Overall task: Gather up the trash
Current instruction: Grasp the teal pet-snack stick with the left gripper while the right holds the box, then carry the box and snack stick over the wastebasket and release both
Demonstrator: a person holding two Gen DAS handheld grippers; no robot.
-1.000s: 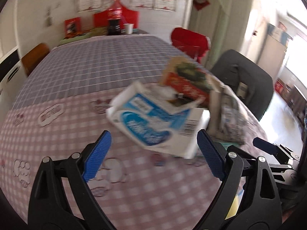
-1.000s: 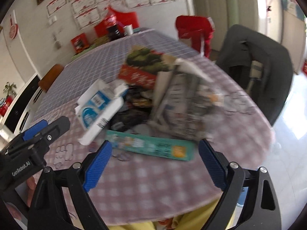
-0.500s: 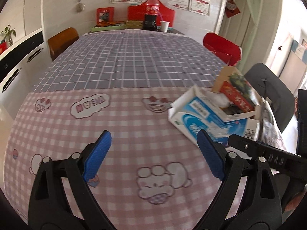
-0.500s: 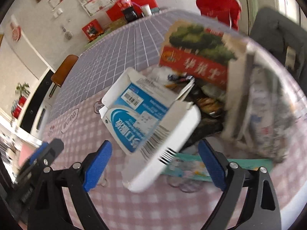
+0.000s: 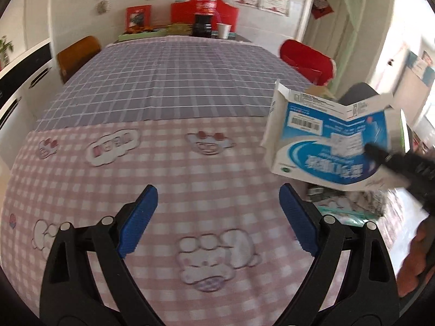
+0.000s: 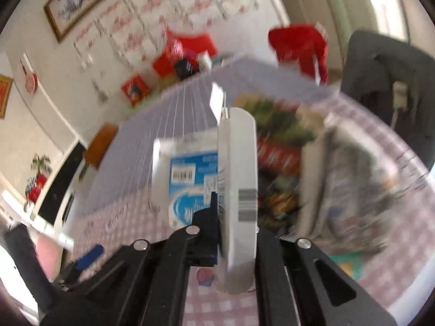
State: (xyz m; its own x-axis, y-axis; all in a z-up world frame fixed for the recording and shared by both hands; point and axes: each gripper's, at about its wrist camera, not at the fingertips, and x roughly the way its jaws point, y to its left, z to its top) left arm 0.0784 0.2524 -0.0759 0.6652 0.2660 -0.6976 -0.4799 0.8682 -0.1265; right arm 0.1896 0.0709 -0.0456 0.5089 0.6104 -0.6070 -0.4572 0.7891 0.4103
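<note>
The right gripper (image 6: 233, 217) has its jaws squeezed tight on the box (image 5: 326, 141). The box is white and blue, its flaps are open, and it looks empty. It is up in the air, off the table (image 5: 163, 95). In the right view the box stands on its thin edge between the jaws. In the left view it hangs at the right side of the table, above the pink cloth.

The left gripper (image 5: 217, 222) holds nothing. Its jaws are wide apart over the pink cloth, to the left of the box. Its blue pads (image 5: 138, 220) touch nothing.

More trash lies on the table behind and to the right of the box. There is a red and green pack (image 6: 274, 133), a grey paper pile (image 6: 348, 190) and a flat green pack (image 6: 345, 265) at the table's near edge. These are blurry, so small parts are hard to tell.

The step in hand looks like picking up the first piece of trash. The box is already lifted, so this part seems done.

I see no bin or bag in either view, so I cannot tell where the trash should go. The next move likely calls for carrying the box to that place and letting go. The box is thin card and may bend or slip, so the grip should be firm. The left gripper is free and could reach for the pile next.
</note>
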